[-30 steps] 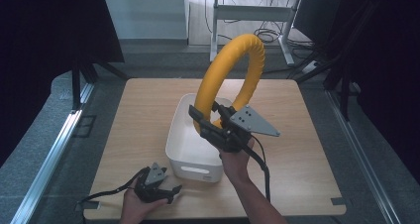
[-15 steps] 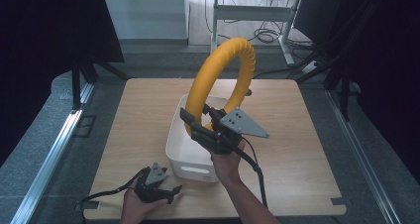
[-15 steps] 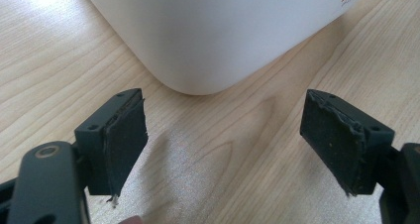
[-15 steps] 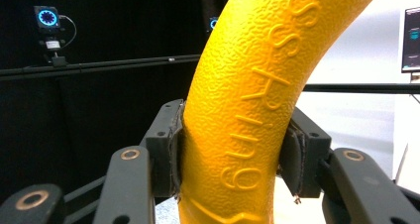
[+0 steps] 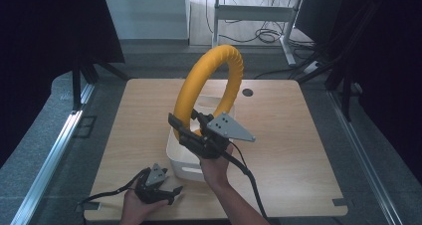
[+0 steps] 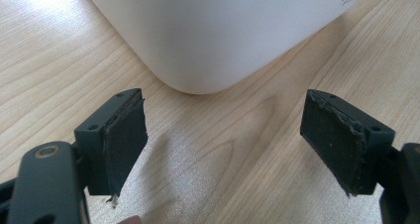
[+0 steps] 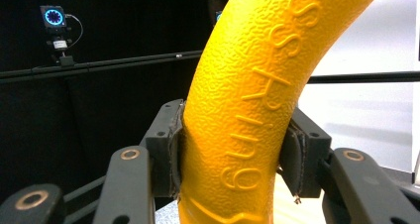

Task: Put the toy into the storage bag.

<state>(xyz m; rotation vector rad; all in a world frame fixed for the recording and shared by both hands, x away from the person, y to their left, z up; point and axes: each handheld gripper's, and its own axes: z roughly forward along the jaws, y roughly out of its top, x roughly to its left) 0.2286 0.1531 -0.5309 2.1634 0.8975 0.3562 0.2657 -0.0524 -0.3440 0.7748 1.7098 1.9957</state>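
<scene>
Ring [image 5: 211, 80] has drifted left and lower over the bin [image 5: 175, 155] at frame centre, clamped in my right gripper [image 5: 191, 131]; left gripper [image 5: 171, 191] idles wide open, empty; lowering in looks next.

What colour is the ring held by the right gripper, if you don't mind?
Yellow, with a pebbled surface; the ring shows best in the right gripper view.

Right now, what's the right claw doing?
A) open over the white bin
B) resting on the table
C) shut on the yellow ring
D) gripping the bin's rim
C: in the right gripper view the right claw has both pads pressed against the yellow ring, held up above the white bin.
</scene>
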